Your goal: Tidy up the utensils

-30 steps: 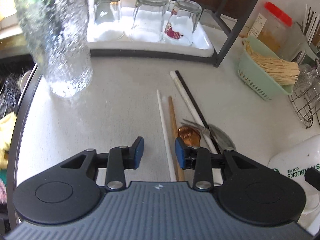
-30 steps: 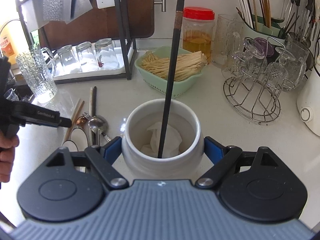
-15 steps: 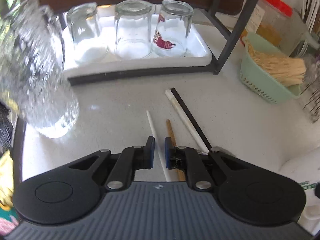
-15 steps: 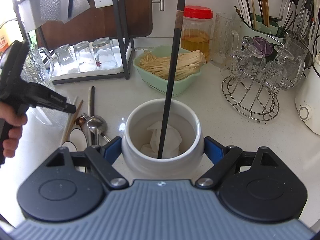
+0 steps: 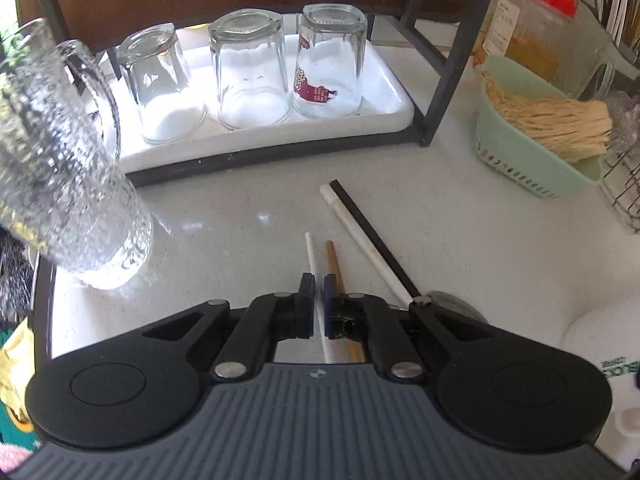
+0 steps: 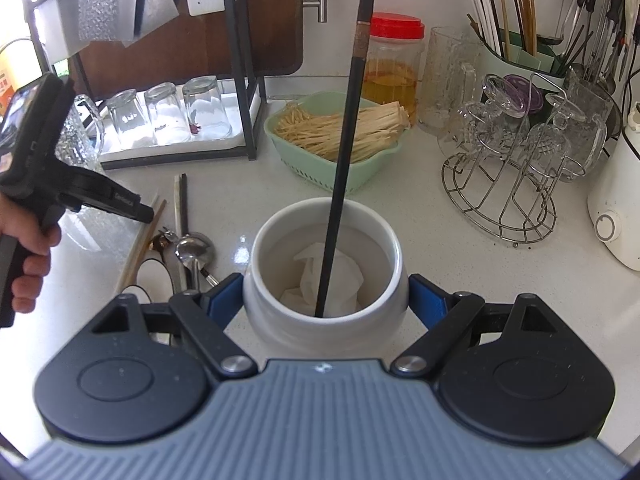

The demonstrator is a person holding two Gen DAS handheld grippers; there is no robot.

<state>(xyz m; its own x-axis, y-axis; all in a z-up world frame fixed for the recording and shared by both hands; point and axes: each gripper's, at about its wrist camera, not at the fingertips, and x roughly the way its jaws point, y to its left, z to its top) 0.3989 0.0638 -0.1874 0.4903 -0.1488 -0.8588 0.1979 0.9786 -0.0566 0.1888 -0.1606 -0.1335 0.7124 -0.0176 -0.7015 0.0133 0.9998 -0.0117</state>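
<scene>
On the pale counter, my left gripper (image 5: 319, 304) pinches a thin white chopstick (image 5: 311, 258), jaws nearly closed on it. Just beside it lie a wooden chopstick (image 5: 333, 261), a longer white one (image 5: 362, 240) and a black one (image 5: 376, 236). A textured glass mug (image 5: 60, 184) stands close on the left. My right gripper (image 6: 326, 296), jaws wide, clasps the white crock (image 6: 384, 240), where a black chopstick (image 6: 344, 152) leans.

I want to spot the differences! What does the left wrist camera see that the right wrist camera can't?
Only the left wrist view shows the left gripper pinching the thin white chopstick close up. Only the right wrist view shows the right gripper around the white jar, one black chopstick standing inside. Both show the upside-down glasses and green basket.
</scene>
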